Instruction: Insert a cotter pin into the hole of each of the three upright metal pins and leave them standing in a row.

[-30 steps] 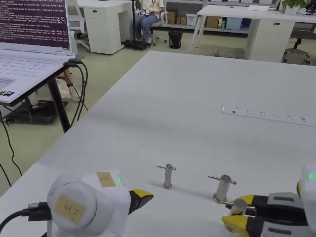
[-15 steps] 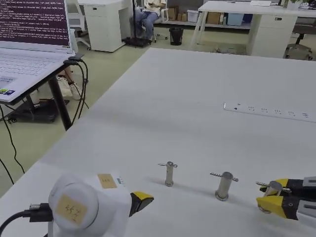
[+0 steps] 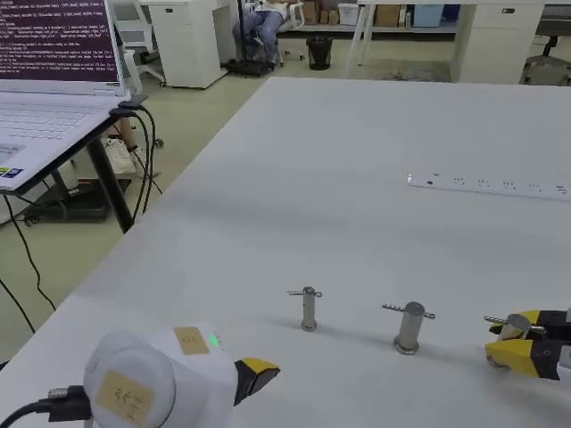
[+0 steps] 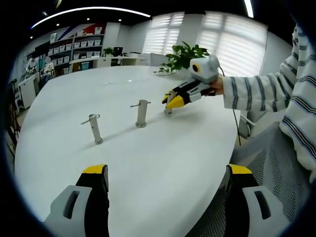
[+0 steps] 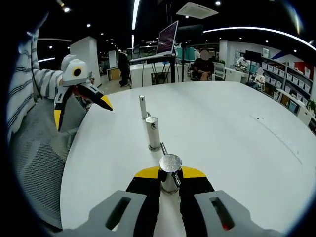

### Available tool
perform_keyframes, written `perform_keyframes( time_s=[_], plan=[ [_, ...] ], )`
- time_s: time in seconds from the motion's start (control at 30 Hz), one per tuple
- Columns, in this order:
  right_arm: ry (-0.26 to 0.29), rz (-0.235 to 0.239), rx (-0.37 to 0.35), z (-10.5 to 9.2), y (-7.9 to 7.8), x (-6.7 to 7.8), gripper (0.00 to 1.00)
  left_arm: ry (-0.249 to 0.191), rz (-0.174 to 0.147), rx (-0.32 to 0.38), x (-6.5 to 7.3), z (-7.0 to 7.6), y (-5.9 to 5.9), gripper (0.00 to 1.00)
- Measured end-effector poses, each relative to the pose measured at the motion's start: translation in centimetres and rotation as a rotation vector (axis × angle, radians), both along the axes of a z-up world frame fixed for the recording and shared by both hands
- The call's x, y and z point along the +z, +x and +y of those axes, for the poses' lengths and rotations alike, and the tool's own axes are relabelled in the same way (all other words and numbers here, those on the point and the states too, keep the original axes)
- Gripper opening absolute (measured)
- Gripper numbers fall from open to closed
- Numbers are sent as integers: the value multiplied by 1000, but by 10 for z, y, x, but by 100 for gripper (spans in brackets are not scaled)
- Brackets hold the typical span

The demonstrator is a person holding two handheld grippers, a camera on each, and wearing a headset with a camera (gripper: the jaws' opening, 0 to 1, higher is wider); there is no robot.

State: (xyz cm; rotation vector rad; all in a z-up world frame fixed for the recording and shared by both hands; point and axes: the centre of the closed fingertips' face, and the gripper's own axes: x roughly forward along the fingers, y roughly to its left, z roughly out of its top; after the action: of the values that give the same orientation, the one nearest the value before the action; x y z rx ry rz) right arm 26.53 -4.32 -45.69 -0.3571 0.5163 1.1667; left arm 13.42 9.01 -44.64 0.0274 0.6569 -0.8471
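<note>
Though apparently cottered like left pin (image 3: pixel 309 310) and middle pin (image 3: pixel 409 328), third pin (image 3: pixel 508 327) at lower right clamped in right tongs (image 3: pixel 510 341); left tongs (image 4: pixel 166 170) released; letting go outstanding.

Three metal pins (image 3: pixel 309 308), three cotter pins (image 3: pixel 293 292), one laptop (image 3: pixel 45 116).

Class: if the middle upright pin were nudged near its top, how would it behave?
The middle pin stands tall on a small base, so it probably tips. Shiny metal: likely stiff, heavy. Its crosswise cotter pin should limit rolling.
</note>
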Motion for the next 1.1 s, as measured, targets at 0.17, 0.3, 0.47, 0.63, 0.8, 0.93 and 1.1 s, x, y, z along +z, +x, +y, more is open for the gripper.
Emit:
perform_keyframes(
  time_s=[0.17, 0.3, 0.47, 0.63, 0.8, 0.93, 1.1],
  plan=[
    [18, 3, 5, 0, 3, -4, 9, 5, 12, 2, -2, -2, 0, 98],
    [25, -14, 30, 1, 0, -9, 9, 4, 20, 3, -3, -3, -1, 98],
    [30, -14, 15, -1, 0, -8, 9, -2, 24, 6, -2, -5, -1, 98],
    [40, 0, -5, -2, 1, -8, 10, -6, 17, 7, 1, -6, 1, 98],
    [90, -8, -87, -5, 7, 0, 29, -14, 15, 12, 4, -6, 1, 97],
    [102, -6, -141, -11, 6, 8, 39, -16, 13, 22, 5, -4, 2, 97],
    [232, 19, -217, -13, 4, 33, 44, -65, -29, 88, 21, -2, 12, 93]
  ],
)
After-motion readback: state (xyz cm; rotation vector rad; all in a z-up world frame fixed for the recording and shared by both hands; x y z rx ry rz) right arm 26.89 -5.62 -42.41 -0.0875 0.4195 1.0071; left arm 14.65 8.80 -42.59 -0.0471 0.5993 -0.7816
